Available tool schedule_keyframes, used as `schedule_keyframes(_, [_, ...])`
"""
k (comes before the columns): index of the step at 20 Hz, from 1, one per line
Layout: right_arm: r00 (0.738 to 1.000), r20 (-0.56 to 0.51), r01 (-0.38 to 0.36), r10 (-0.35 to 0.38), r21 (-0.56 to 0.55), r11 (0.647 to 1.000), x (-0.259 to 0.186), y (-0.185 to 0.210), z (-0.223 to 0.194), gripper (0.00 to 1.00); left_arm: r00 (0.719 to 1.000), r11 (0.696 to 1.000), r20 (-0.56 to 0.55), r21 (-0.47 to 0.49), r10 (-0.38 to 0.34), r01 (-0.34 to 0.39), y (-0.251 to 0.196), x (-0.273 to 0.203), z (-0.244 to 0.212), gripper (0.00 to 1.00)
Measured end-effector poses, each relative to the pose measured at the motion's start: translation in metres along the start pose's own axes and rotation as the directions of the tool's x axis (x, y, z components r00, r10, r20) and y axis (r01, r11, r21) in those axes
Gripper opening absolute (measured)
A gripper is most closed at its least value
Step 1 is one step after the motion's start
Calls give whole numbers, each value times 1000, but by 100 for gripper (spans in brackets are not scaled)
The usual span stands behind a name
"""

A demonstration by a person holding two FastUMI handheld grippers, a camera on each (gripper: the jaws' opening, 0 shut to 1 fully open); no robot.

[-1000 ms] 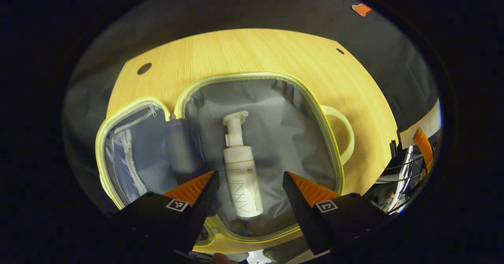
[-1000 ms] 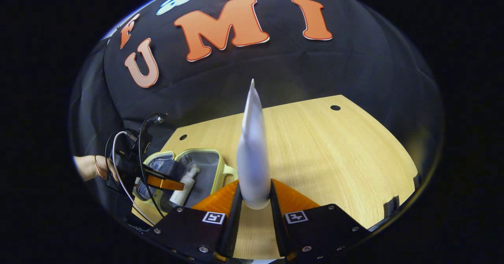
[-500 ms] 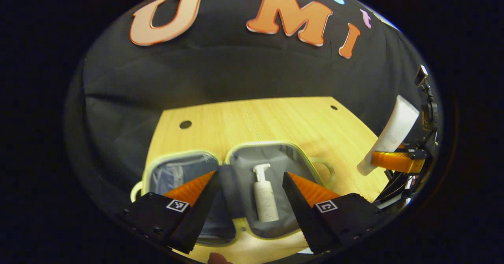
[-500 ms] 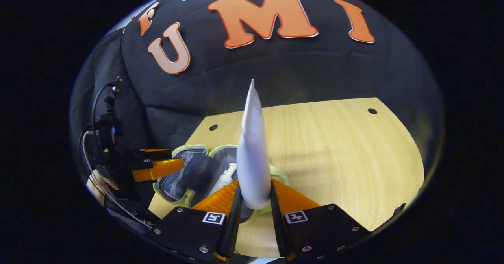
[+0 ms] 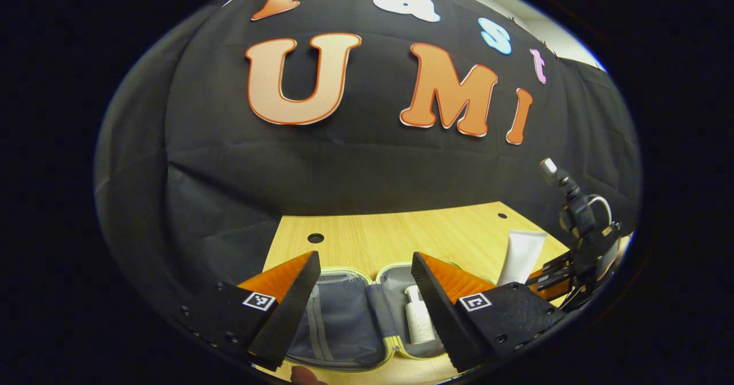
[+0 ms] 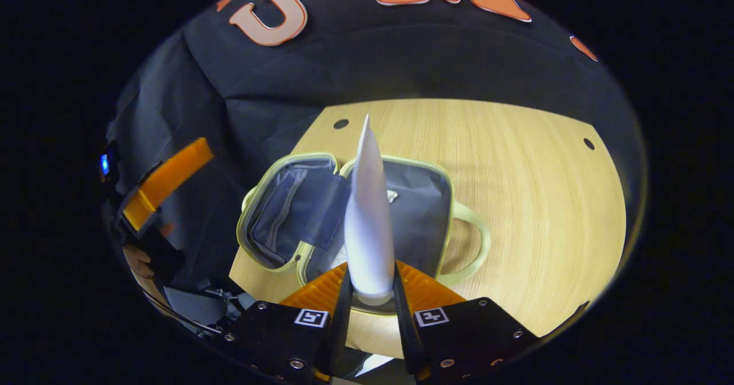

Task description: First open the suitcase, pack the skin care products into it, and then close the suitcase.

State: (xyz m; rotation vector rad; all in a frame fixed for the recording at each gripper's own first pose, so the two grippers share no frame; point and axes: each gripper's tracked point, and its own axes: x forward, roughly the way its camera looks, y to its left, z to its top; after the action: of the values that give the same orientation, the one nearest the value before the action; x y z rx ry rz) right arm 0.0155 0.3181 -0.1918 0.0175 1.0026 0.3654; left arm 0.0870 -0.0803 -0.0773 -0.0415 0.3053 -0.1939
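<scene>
The suitcase lies open on the tabletop, a pump bottle already in its right half. The right gripper pinches a tube by its cap end above that half, evidently to place it alongside. The left gripper is spread and empty, held back near the case edge; nothing obstructs the drop.

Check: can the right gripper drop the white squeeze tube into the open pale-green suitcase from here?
Probably yes. The right gripper holds the white squeeze tube over the open pale-green suitcase, lid laid flat. The left gripper is open and off to the side.
</scene>
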Motion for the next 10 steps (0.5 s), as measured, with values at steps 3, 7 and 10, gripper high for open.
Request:
schedule_keyframes(3, [993, -119, 11, -3, 66, 998, 27, 0, -10, 46, 998, 999, 55, 4, 33, -33, 16, -18, 9, 100])
schedule_keyframes(7, [962, -272, 59, -12, 165, 984, 56, -7, -30, 41, 988, 999, 151, 22, 41, -45, 16, -42, 30, 100])
schedule_keyframes(10, [942, -334, 97, -37, 167, 981, 75, -17, -40, 41, 985, 998, 164, 16, 57, -61, 24, -54, 31, 100])
